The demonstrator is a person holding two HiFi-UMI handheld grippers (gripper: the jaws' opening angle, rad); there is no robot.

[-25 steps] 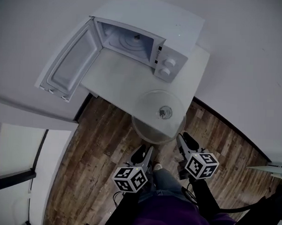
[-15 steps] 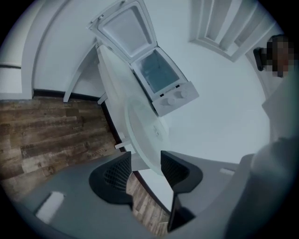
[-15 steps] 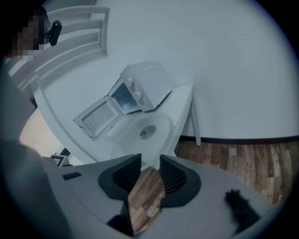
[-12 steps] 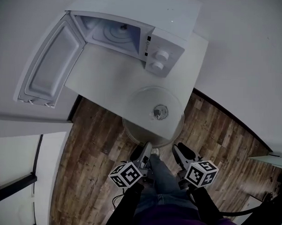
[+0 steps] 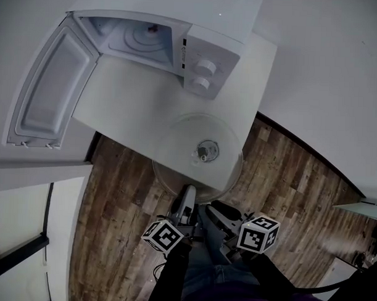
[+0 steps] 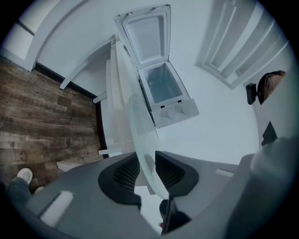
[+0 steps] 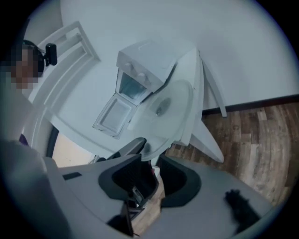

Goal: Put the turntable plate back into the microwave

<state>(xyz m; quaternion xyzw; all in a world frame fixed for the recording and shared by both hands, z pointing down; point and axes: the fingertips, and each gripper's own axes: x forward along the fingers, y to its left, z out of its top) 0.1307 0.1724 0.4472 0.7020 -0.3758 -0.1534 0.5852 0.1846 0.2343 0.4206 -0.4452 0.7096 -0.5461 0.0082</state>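
Head view: turntable plate (image 5: 197, 154) lies half past the table (image 5: 125, 104) edge, well short of the open microwave (image 5: 180, 35); I hold only its near rim, so it could tip and drop.
Left gripper view: left gripper (image 6: 148, 165) jaws closing on the glass rim between them; the bite is thin, so I fear slipping.
Right gripper view: right gripper (image 7: 152, 163) clamped narrow on that rim; an uneven lift could twist it free.

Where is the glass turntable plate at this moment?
In the head view, the glass turntable plate is at centre, over the near corner of the white table and the wooden floor, just below the knobs of the open microwave.
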